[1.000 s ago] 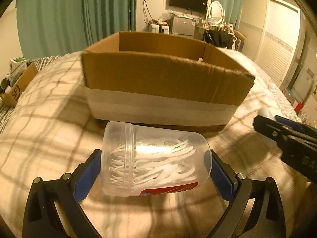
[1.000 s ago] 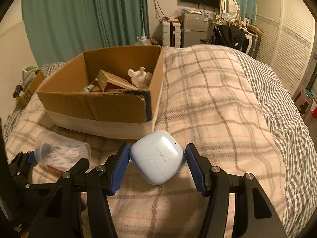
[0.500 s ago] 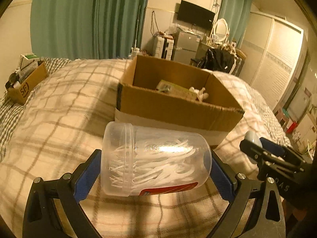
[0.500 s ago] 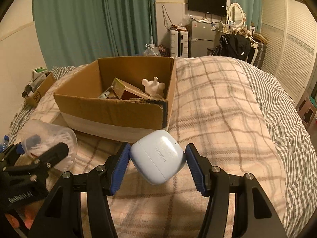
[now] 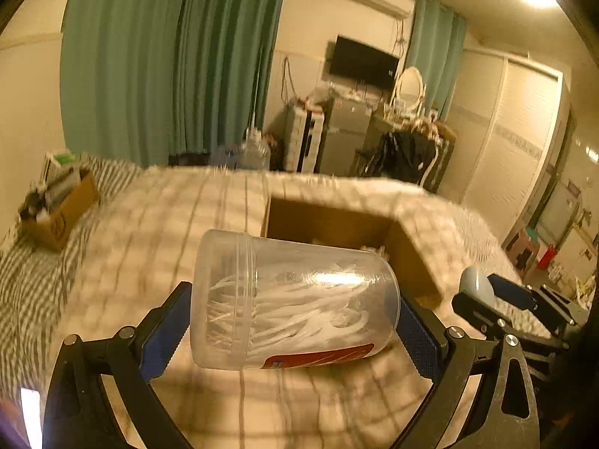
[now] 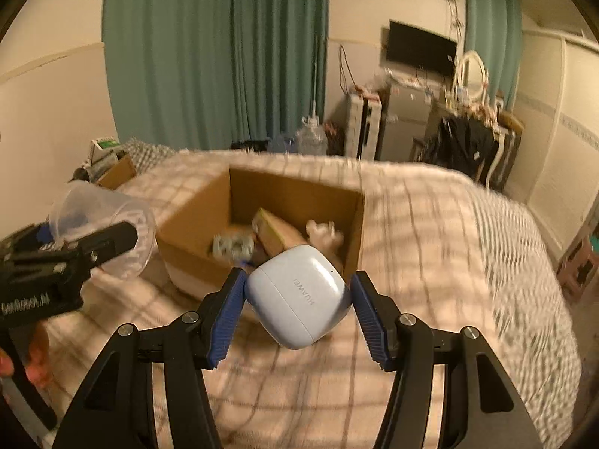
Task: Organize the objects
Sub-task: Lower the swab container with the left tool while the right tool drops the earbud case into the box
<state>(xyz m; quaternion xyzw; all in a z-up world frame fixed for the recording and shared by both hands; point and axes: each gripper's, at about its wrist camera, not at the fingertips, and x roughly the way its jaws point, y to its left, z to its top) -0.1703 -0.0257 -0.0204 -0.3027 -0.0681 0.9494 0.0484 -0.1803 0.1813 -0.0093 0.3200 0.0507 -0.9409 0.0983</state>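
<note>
My left gripper is shut on a clear plastic jar of white floss picks, held sideways above the checked bed. My right gripper is shut on a pale blue earbud case, also held up in the air. An open cardboard box stands on the bed ahead of both grippers; it holds a tan carton, a white figurine and other small items. The box also shows in the left wrist view, behind the jar. The left gripper with the jar shows at the left of the right wrist view.
The checked bedspread spreads around the box. A small cardboard box of odds and ends sits at the bed's far left. Green curtains, a cabinet, a wall TV and a wardrobe stand beyond the bed.
Both grippers have risen well above the bed with their objects still held. The box now appears lower, with its inside in view. The scene is motion-blurred.
</note>
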